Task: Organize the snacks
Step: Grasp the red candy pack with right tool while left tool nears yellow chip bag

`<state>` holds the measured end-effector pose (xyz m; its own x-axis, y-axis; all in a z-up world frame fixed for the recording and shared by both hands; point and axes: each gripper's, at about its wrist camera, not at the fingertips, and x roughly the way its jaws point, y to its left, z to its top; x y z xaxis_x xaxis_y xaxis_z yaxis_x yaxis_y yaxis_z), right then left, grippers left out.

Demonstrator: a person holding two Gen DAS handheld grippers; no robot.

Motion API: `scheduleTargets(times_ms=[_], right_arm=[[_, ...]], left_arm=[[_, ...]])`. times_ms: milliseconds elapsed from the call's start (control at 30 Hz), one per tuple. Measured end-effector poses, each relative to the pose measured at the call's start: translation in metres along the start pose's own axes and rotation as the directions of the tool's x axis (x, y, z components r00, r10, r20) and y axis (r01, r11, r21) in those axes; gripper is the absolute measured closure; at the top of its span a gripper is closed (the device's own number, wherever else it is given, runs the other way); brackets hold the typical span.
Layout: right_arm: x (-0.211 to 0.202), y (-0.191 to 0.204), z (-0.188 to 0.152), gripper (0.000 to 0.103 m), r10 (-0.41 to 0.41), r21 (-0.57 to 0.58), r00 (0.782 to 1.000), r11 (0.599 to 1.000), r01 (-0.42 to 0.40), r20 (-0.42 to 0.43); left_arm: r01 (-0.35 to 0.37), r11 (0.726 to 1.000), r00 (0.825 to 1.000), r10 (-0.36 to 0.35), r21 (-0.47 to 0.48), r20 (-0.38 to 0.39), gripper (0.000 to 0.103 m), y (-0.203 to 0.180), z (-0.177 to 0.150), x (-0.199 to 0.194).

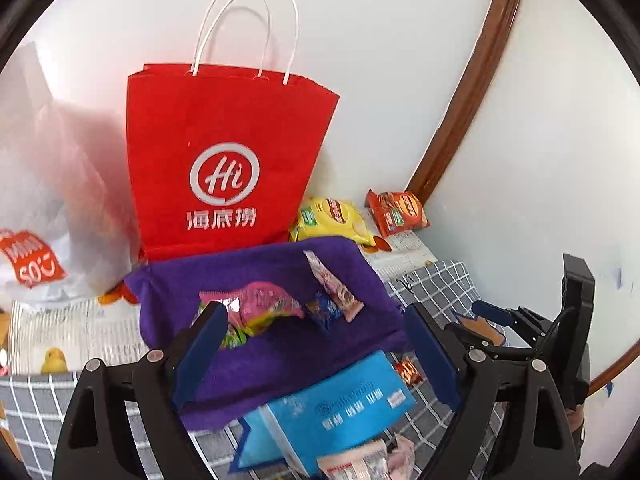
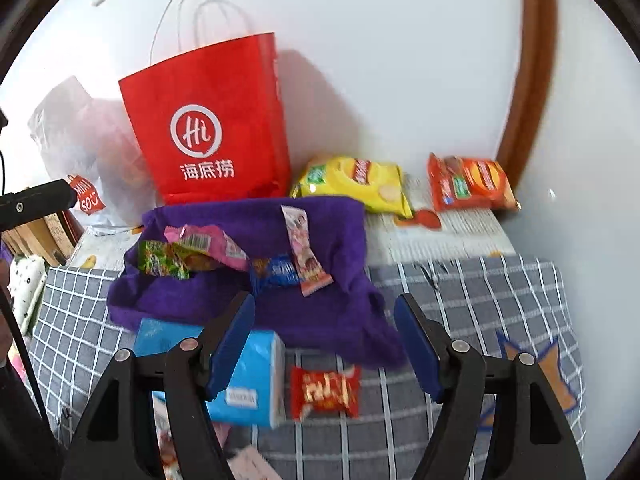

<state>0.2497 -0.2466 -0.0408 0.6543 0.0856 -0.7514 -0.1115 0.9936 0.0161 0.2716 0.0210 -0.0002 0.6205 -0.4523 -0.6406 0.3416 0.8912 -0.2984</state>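
Observation:
A purple cloth bag (image 1: pixel 264 340) (image 2: pixel 320 312) lies on the checked cover with a pink snack packet (image 1: pixel 260 304) (image 2: pixel 208 246), a small blue packet (image 1: pixel 322 312) (image 2: pixel 280 274) and a long pink bar (image 1: pixel 332 286) (image 2: pixel 306 256) on it. A blue tissue pack (image 1: pixel 340 404) (image 2: pixel 248 376) lies in front. A small red snack packet (image 2: pixel 325 391) (image 1: pixel 408 372) lies beside it. My left gripper (image 1: pixel 312 356) is open above the purple bag. My right gripper (image 2: pixel 325 344) is open above the red packet, empty.
A red paper bag (image 1: pixel 224 160) (image 2: pixel 212 128) stands against the wall, a white plastic bag (image 1: pixel 44 208) to its left. A yellow chip bag (image 1: pixel 332 220) (image 2: pixel 356 184) and an orange chip bag (image 1: pixel 398 212) (image 2: pixel 472 184) lie at the back right.

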Motion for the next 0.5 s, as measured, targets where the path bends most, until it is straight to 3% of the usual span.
scheduleTargets(times_ms=[167, 267, 500], right_arm=[[0.006, -0.006, -0.03, 0.032, -0.002, -0.009, 0.997, 1.0, 0.002, -0.073], [0.018, -0.007, -0.048, 0.038, -0.004, -0.017, 0.994, 1.0, 0.002, -0.105], [0.052, -0.016, -0.066, 0.042, 0.053, -0.003, 0.987, 0.999, -0.054, -0.152]], left_arm=[[-0.054, 0.999, 0.998, 0.054, -0.001, -0.034, 0.015, -0.002, -0.018, -0.01], [-0.074, 0.997, 0.996, 0.073, -0.017, -0.055, 0.015, 0.001, -0.032, -0.015], [-0.145, 0.988, 0.983, 0.137, -0.06, -0.126, 0.015, 0.018, -0.07, -0.017]])
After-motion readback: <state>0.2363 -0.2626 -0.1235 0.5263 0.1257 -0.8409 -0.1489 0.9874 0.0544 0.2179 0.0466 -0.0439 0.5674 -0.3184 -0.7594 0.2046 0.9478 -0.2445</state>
